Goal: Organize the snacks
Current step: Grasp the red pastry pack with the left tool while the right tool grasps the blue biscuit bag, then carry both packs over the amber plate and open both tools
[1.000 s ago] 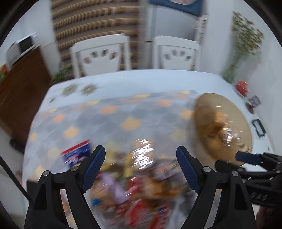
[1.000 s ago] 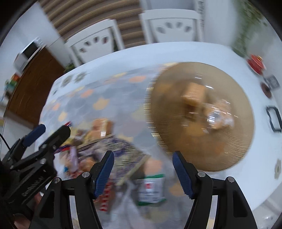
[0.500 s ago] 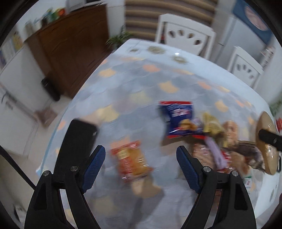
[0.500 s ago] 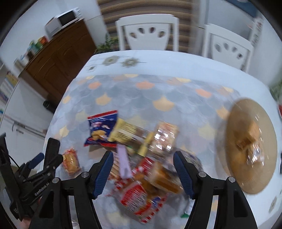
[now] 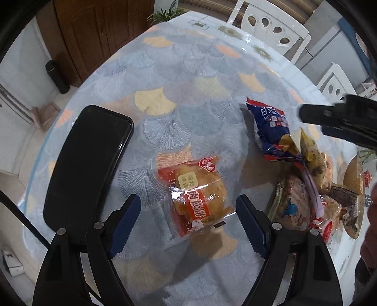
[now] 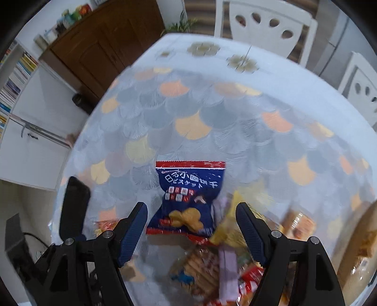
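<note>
My left gripper is open and empty, its blue pads either side of a red-and-clear wrapped pastry lying alone on the tablecloth. My right gripper is open and empty just above a blue biscuit bag, which also shows in the left wrist view. A pile of mixed snack packets lies to the right, also below the right gripper. The right gripper's black body reaches in at the right of the left wrist view.
A black phone lies flat near the table's left edge, also in the right wrist view. A woven straw tray with packets stands at the far right. White chairs and a wooden cabinet stand beyond the patterned tablecloth.
Both grippers have swung left from the straw tray and come down closer to the table. The left now frames the red pastry; the right now hovers over the blue bag.
</note>
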The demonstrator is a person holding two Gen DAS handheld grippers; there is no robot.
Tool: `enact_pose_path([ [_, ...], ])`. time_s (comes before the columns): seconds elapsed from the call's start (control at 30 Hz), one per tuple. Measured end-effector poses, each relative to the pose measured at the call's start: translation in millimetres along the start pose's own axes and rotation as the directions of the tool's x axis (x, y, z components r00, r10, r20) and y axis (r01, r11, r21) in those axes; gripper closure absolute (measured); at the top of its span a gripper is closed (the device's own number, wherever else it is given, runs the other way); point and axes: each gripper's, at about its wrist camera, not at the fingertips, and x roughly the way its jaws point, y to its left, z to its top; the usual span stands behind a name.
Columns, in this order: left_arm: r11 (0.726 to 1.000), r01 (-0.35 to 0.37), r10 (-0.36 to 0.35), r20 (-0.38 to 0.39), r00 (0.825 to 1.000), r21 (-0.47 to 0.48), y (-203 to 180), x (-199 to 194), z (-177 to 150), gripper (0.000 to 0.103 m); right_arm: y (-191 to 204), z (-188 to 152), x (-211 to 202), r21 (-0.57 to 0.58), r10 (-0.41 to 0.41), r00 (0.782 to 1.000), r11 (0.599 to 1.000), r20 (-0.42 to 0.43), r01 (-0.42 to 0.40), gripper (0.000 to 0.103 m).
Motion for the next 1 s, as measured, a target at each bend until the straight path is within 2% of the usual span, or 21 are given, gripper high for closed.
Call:
enact_pose_path([
  [0.1, 1.0, 0.009, -0.009, -0.014, 1.0, 0.002, -1.2, 7.3, 0.0, 0.021, 2.8, 6.5, 21.5, -0.007, -0.036, 0.999, 0.999, -0.023, 0.036, 0.028],
  [0.23, 0.998, 0.051, -0.051, -0.026, 0.998, 0.025, -5.7, 21.0, 1.9, 0.021, 1.1, 10.6, 44.1, -0.005, -0.028, 0.997, 1.0, -0.066, 0.028, 0.028],
  [0.33, 0.998, 0.043, -0.042, -0.017, 0.999, 0.053, -10.5, 23.6, 3.7, 0.023, 1.7, 9.3, 63.7, -0.012, -0.044, 0.993, 0.999, -0.108, 0.043, 0.028],
  [0.37, 0.997, 0.044, -0.043, -0.011, 0.999, 0.058, -11.0, 22.9, 4.7, 0.025, 3.5, 8.0, 69.2, -0.023, -0.043, 0.992, 0.999, -0.118, 0.04, 0.028],
  [0.4, 0.996, 0.056, -0.056, -0.004, 0.998, 0.065, -11.9, 21.7, 3.3, 0.032, 4.9, 7.7, 73.0, -0.029, -0.045, 0.991, 0.999, -0.127, 0.041, 0.03],
  [0.43, 0.995, 0.068, -0.068, 0.003, 0.998, 0.069, -11.6, 19.8, 0.7, 0.047, 6.1, 6.6, 75.6, -0.029, -0.041, 0.99, 0.999, -0.131, 0.038, 0.034],
  [0.47, 0.994, 0.083, -0.084, 0.007, 0.996, 0.07, -12.0, 18.2, -0.3, 0.056, 6.9, 5.8, 76.1, -0.026, -0.039, 0.991, 0.999, -0.126, 0.036, 0.037],
  [0.5, 0.992, 0.11, -0.111, 0.01, 0.994, 0.067, -12.8, 16.7, -2.2, 0.066, 8.7, 4.7, 74.9, -0.032, -0.045, 0.993, 0.999, -0.111, 0.042, 0.039],
  [0.57, 0.994, 0.106, -0.107, 0.03, 0.994, 0.041, -12.7, 14.4, -5.6, 0.068, 13.9, 2.1, 71.0, -0.063, -0.061, 0.995, 0.996, -0.079, 0.056, 0.045],
  [0.63, 0.995, 0.095, -0.096, 0.05, 0.994, 0.022, -12.9, 11.6, -7.7, 0.07, 15.6, -1.8, 67.5, -0.083, -0.054, 0.997, 0.995, -0.059, 0.049, 0.046],
  [0.83, 0.992, 0.075, -0.063, 0.119, 0.991, -0.1, -15.8, -14.3, -32.9, 0.071, -2.4, -17.5, 39.5, -0.083, 0.031, 0.998, 0.996, -0.052, -0.035, 0.049],
  [1.0, 0.989, 0.056, -0.032, 0.175, 0.984, -0.136, -31.1, -54.0, -58.5, 0.071, -14.0, -33.8, -15.0, -0.114, 0.076, 0.997, 0.991, 0.027, -0.072, 0.049],
])
